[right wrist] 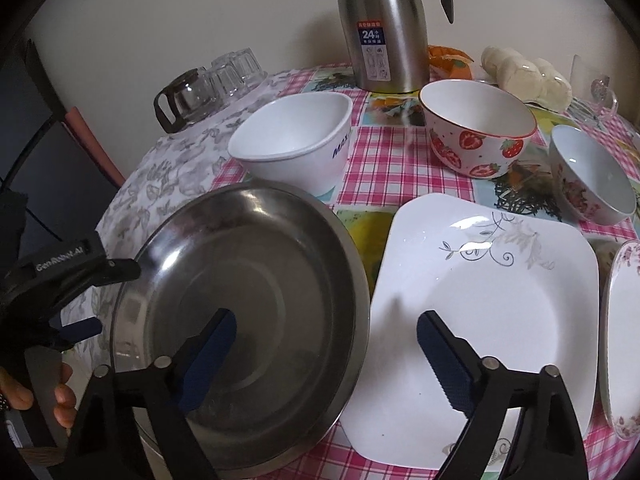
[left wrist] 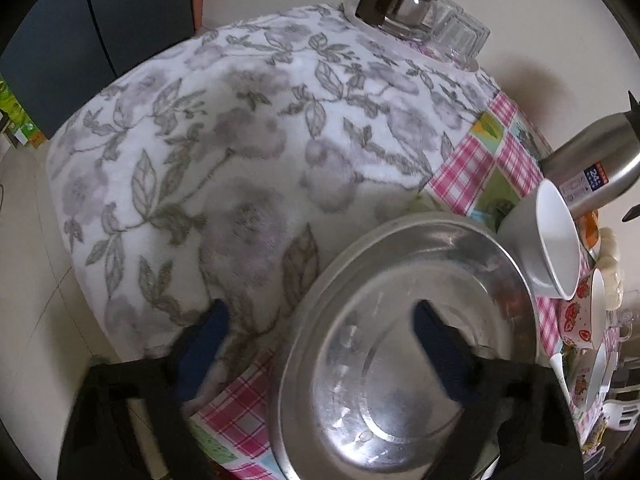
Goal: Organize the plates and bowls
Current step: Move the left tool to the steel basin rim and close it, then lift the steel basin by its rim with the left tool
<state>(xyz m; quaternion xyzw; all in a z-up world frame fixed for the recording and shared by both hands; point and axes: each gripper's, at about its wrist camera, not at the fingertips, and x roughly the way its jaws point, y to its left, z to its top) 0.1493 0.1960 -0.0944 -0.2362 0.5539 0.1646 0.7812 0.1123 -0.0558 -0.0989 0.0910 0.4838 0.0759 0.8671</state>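
Note:
A steel plate (right wrist: pixel 248 304) lies at the table's near left; in the left wrist view the steel plate (left wrist: pixel 404 344) fills the lower right. My left gripper (left wrist: pixel 320 344) is open, its jaws straddling the plate's left rim; it also shows at the left of the right wrist view (right wrist: pixel 76 300). My right gripper (right wrist: pixel 326 344) is open and empty, over the gap between the steel plate and a white square plate (right wrist: pixel 480 316). Behind stand a white square bowl (right wrist: pixel 296 136), a strawberry bowl (right wrist: pixel 476 128) and a floral bowl (right wrist: pixel 588 176).
A steel thermos jug (right wrist: pixel 384 24) stands at the back. Upturned glasses (right wrist: pixel 236 72) and a glass pot (right wrist: pixel 184 100) sit at the back left on a floral cloth (left wrist: pixel 224 152). A floral plate (right wrist: pixel 624 340) lies at the right edge. A cream plush thing (right wrist: pixel 528 76) lies back right.

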